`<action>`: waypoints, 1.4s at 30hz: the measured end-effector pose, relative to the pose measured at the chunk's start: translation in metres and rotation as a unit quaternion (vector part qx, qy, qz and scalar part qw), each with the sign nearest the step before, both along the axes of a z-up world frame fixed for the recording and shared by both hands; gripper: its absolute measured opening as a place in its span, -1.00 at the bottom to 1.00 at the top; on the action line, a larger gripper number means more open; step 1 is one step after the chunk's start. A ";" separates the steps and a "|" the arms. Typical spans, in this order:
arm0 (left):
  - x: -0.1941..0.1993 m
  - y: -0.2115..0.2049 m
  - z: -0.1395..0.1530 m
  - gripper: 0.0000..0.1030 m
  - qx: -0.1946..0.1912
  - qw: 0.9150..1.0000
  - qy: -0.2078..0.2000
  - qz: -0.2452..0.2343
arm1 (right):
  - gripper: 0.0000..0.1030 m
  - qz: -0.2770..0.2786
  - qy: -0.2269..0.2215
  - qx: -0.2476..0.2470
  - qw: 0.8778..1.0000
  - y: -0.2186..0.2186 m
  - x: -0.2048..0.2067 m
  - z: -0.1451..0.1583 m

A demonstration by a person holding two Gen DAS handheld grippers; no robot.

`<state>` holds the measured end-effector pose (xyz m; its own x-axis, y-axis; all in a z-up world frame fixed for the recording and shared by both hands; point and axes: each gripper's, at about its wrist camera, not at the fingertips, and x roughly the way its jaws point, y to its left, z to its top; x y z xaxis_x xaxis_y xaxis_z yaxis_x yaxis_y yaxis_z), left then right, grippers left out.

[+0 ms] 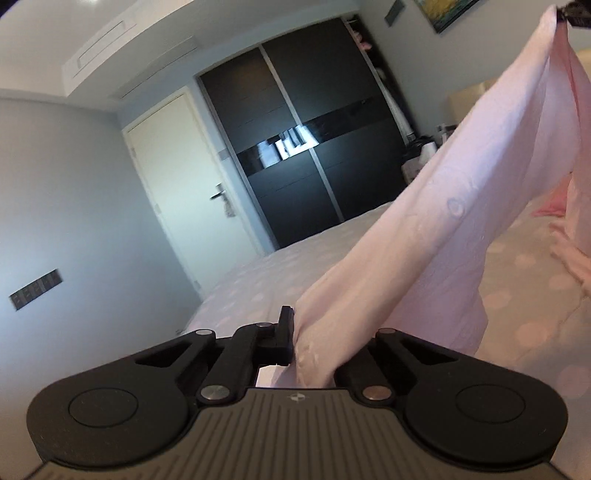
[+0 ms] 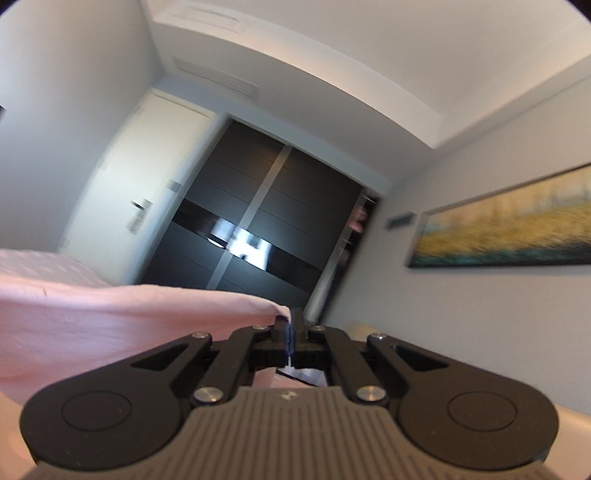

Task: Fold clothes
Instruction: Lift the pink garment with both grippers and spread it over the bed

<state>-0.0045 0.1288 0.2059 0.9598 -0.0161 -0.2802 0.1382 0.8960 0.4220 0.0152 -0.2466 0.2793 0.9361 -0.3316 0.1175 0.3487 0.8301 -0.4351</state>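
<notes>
A pale pink garment (image 1: 461, 206) hangs stretched in the air between my two grippers, above a bed. My left gripper (image 1: 295, 332) is shut on its lower corner; the cloth hides the right finger. In the left wrist view the garment rises to the top right, where my right gripper (image 1: 570, 14) pinches its other corner. In the right wrist view my right gripper (image 2: 293, 325) is shut on the garment's edge (image 2: 110, 314), which spreads away to the left.
The bed (image 1: 295, 273) with a pink dotted sheet lies below. A dark sliding wardrobe (image 1: 314, 147) and a white door (image 1: 184, 184) stand beyond it. A painting (image 2: 509, 225) hangs on the right wall. Another pink cloth (image 1: 554, 206) lies on the bed.
</notes>
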 end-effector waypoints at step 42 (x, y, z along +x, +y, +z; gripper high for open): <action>0.084 -0.112 -0.097 -0.98 0.156 0.964 0.145 -0.159 | -0.98 -0.065 0.274 0.106 0.954 -0.179 -0.028 -0.202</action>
<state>0.0799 0.0168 0.1087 0.8009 -0.1678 -0.5748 0.5376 0.6240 0.5670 -0.0126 -0.4251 0.0776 0.7871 -0.4114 -0.4596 0.2235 0.8847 -0.4091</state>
